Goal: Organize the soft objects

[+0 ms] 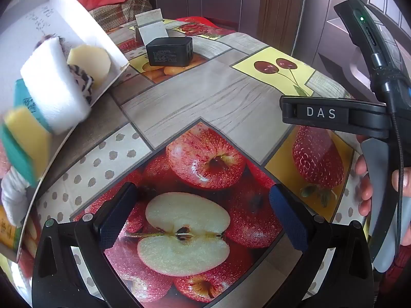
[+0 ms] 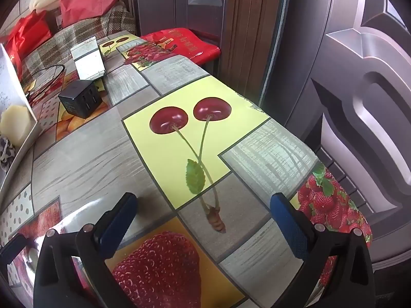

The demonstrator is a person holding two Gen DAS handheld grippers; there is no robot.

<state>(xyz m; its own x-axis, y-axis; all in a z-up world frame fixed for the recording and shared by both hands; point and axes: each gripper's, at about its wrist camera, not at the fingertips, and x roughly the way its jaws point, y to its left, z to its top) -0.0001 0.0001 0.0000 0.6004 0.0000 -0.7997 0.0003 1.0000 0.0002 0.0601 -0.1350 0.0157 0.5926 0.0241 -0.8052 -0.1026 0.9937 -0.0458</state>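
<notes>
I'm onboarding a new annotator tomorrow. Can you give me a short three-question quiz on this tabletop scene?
1. True or false: the left hand-held gripper is shut on a sponge.
2. Multiple choice: where does the white foam block sit? A) in the white tray, B) on the black charger cube, C) between the right hand-held gripper's fingers.
3. Fill in: the right hand-held gripper hangs over the tablecloth's printed pair of ____.

Key: 1. False, it is open over a printed apple, holding nothing. 2. A, beside the pale yellow sponge. 3. Cherries.
</notes>
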